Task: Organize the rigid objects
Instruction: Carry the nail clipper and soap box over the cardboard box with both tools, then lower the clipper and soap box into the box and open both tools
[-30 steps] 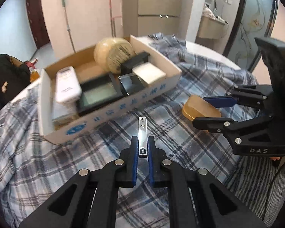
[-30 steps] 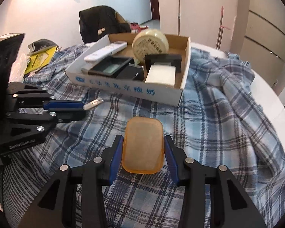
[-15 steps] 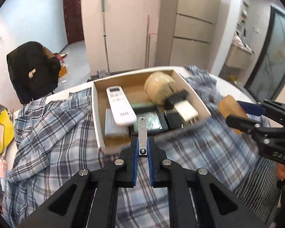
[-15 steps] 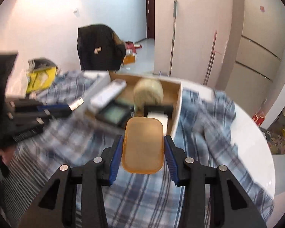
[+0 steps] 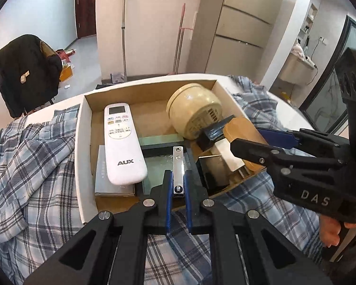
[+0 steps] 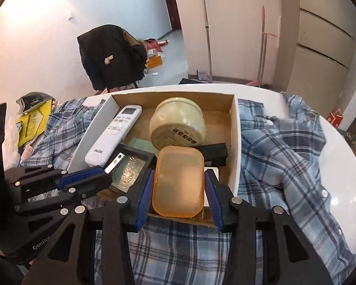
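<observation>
While I hold both grippers over it, the cardboard box (image 5: pixel 83 156) on the plaid cloth (image 5: pixel 33 166) carries a white AUX remote (image 5: pixel 123 142) lying across a grey flat case (image 5: pixel 102 178), a cream round jar (image 5: pixel 194 111) on its side, a dark glass-topped tray (image 6: pixel 130 166), a black block (image 6: pixel 213 153) and a white adapter (image 5: pixel 227 154). My right gripper (image 6: pixel 178 185) pinches the orange soap box (image 6: pixel 179 180) above the box's near right part, over the adapter. My left gripper (image 5: pixel 178 190), pressed nearly together, clamps the metal nail clipper (image 5: pixel 178 166) over the tray.
</observation>
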